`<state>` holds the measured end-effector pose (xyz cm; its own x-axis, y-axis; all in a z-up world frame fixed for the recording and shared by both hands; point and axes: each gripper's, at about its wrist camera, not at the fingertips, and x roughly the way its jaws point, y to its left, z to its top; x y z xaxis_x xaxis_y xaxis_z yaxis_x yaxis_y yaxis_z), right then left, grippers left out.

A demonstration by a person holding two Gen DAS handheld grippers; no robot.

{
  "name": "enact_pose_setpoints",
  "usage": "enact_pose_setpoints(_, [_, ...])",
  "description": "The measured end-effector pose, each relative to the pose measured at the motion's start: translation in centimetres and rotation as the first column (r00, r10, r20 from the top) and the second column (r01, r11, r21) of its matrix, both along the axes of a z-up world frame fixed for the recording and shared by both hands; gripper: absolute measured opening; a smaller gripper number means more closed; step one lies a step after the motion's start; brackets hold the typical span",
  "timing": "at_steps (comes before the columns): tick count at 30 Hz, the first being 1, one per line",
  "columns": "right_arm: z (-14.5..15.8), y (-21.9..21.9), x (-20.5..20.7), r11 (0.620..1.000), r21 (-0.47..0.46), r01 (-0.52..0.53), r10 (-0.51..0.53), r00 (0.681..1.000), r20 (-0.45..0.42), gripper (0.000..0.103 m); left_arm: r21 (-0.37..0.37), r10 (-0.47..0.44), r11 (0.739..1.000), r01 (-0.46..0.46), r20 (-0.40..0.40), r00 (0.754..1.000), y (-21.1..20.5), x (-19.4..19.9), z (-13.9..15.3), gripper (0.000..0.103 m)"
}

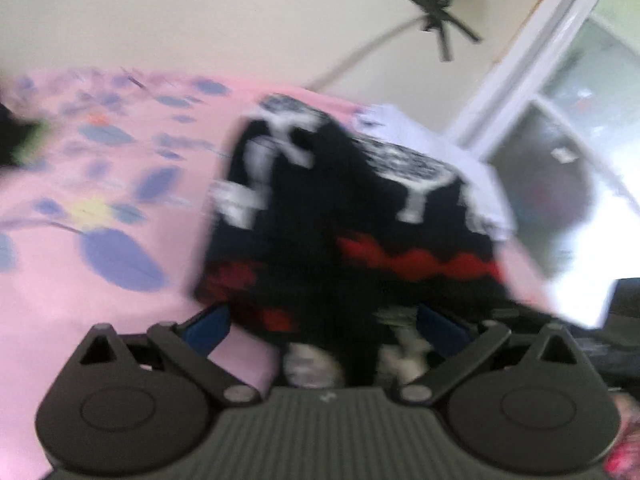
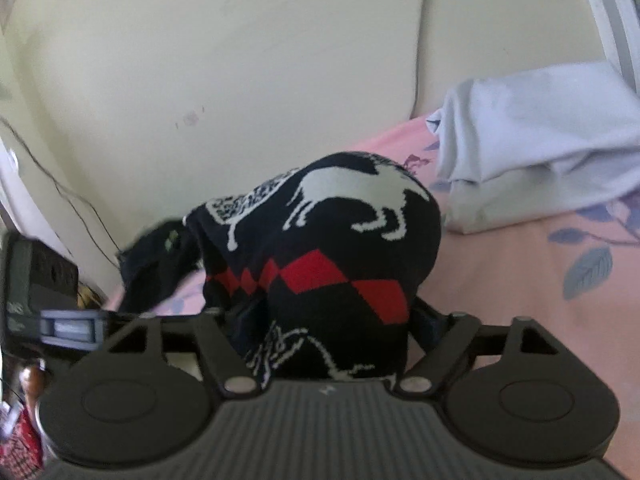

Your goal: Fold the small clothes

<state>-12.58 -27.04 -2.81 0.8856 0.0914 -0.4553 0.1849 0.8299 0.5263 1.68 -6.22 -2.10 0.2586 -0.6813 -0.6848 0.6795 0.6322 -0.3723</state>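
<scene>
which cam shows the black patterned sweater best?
Right wrist: the black patterned sweater is sharp there, white animal figures and red diamond band readable. Left wrist shows the same garment but motion-blurred, with the pattern smeared.

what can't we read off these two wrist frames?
- Left gripper fingertips: left wrist view, the black patterned garment drapes over them, and motion blur hides any grip.
- Right gripper fingertips: right wrist view, the same garment covers them, so pad contact is unclear.
- Garment type and fold state: bunched in both views.
- White cloth: cut off by the right edge of the frame.
</scene>
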Motion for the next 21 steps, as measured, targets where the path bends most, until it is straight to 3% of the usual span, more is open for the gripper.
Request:
enact_pose_setpoints(2, [0.1,0.1,-0.3,1.0,-0.022,0.002,-0.001,1.0,0.031,0.091,0.05,0.027,0.998,-0.03,0.057,0.998,0.0,-0.1,0.1,0.103])
enact_pose_setpoints(7, [-0.5,0.7,-0.4,0.998,-0.065,-0.028,0.029,0.999,0.012,0.091,0.064,0.041,0.997,-0.046,0.077,0.996,-1.0,-0.4,-0.3,0.103])
enact_pose_setpoints(13, [-1.7,0.2,-0.5,0.999,-0.04,-0.012,0.012,1.0,-0.013,0.094,0.04,0.036,0.998,-0.04,0.103,0.994,-0.3,-0.7,-1.1,0.103])
enact_pose_setpoints(21, [-1.6,0.7,-0.1,0.997,-0.077,-0.017,0.015,1.0,-0.024,0.097,0.012,0.029,0.999,-0.031,0.158,0.987,0.0,-1.2,-1.5,0.103])
